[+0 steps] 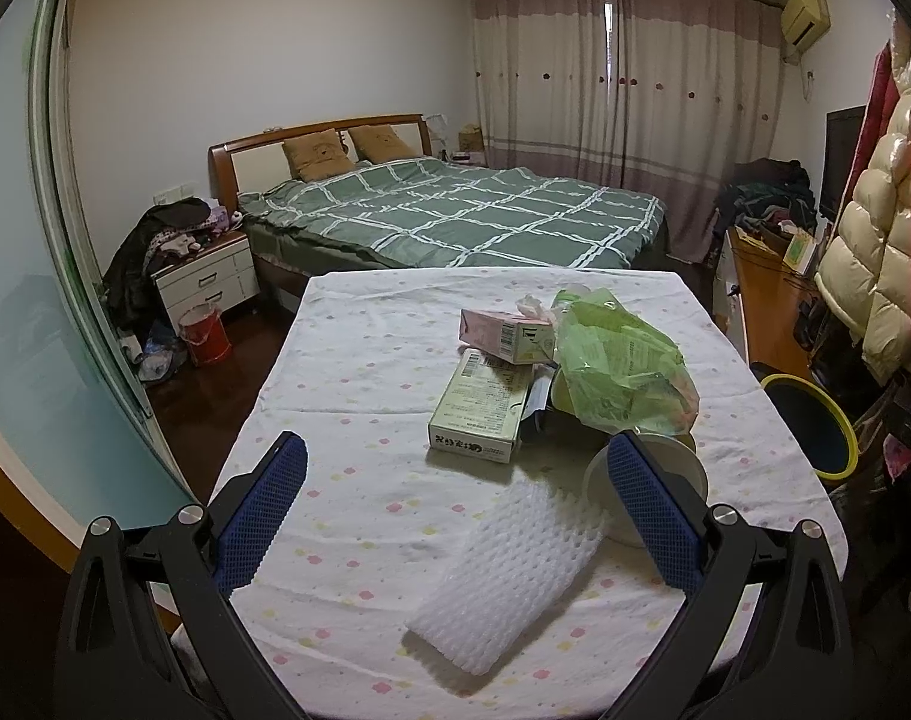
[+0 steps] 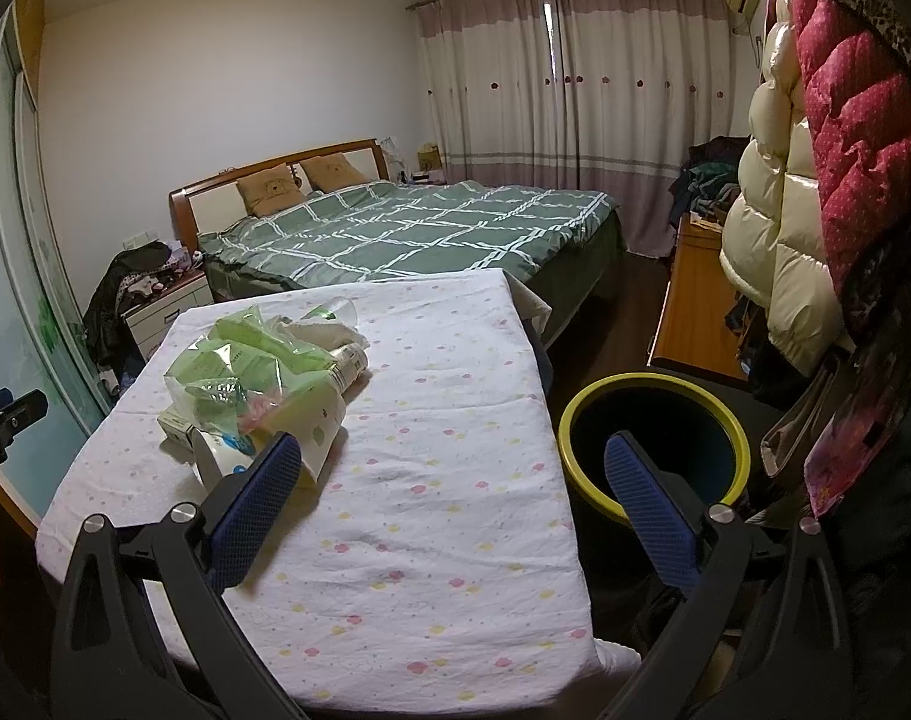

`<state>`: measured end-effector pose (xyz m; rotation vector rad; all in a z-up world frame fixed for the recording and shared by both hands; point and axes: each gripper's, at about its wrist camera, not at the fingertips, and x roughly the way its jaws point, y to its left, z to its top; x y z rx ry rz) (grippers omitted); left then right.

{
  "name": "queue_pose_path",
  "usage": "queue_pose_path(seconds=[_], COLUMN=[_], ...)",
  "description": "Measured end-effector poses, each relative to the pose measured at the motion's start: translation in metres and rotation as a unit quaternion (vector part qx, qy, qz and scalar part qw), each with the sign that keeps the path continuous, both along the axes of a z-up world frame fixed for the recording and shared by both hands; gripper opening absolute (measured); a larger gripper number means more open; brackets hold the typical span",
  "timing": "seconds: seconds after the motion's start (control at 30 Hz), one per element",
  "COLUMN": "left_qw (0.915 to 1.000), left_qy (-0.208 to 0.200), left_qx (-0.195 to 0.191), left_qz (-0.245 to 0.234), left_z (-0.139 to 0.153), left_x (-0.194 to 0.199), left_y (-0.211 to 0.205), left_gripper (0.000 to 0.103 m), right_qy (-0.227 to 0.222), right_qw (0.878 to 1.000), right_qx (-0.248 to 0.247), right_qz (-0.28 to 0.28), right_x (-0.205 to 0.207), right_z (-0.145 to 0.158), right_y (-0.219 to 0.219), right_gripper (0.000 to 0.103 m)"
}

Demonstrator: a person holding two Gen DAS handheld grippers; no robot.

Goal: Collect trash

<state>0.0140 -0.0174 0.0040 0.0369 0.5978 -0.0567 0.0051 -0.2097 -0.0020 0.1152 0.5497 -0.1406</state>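
Note:
Trash lies on a table [image 1: 347, 408] under a flowered cloth: a white foam net sleeve [image 1: 503, 576], a green carton [image 1: 485, 408], a pink carton [image 1: 503, 333], a crumpled green plastic bag [image 1: 617, 372] and a white paper cup [image 1: 653, 480]. My left gripper [image 1: 455, 462] is open above the table's near end, with the foam sleeve between its blue fingers [image 1: 263, 516], untouched. My right gripper [image 2: 452, 462] is open and empty over the table's right edge. The green bag [image 2: 245, 366] and paper cup [image 2: 311, 438] lie to its left. A yellow-rimmed bin [image 2: 653, 444] stands to the right.
The bin [image 1: 809, 426] stands on the floor beside the table's right side. A bed [image 1: 455, 210] lies beyond the table. Coats [image 2: 815, 180] hang at the right over a wooden desk [image 2: 695, 312]. A nightstand [image 1: 209, 276] and red bucket [image 1: 206, 336] stand at left.

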Motion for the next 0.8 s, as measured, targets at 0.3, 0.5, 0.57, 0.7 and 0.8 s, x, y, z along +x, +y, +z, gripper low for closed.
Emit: queue_pose_path(seconds=[0.3,0.5,0.57,0.7,0.8], left_qw=[1.0000,1.0000,1.0000,1.0000,1.0000], left_qy=[0.004,0.005,0.005,0.006,0.007], left_qx=[0.000,0.000,0.001,0.000,0.000], left_qz=[-0.003,-0.004,-0.004,-0.004,-0.005], left_z=[-0.0034,-0.0023,-0.0027,-0.0036,-0.0046], left_x=[0.0029,-0.0010,-0.0011,-0.0014,-0.0023], left_y=[-0.0006,-0.0003,-0.0005,-0.0004,-0.0005], left_gripper=[0.099,0.099,0.099,0.099,0.099], right_qy=[0.001,0.001,0.002,0.002,0.003], right_qw=[1.000,1.000,1.000,1.000,1.000], right_qx=[0.001,0.003,0.002,0.004,0.003], right_qz=[-0.001,0.000,0.000,0.000,0.000], right_x=[0.0017,0.0006,0.0015,0.0010,0.0011], right_z=[-0.0021,-0.0029,-0.0027,-0.0030,-0.0039], right_y=[0.0004,0.0016,0.0013,0.0018,0.0028], right_gripper=[0.097,0.097,0.097,0.097,0.097])
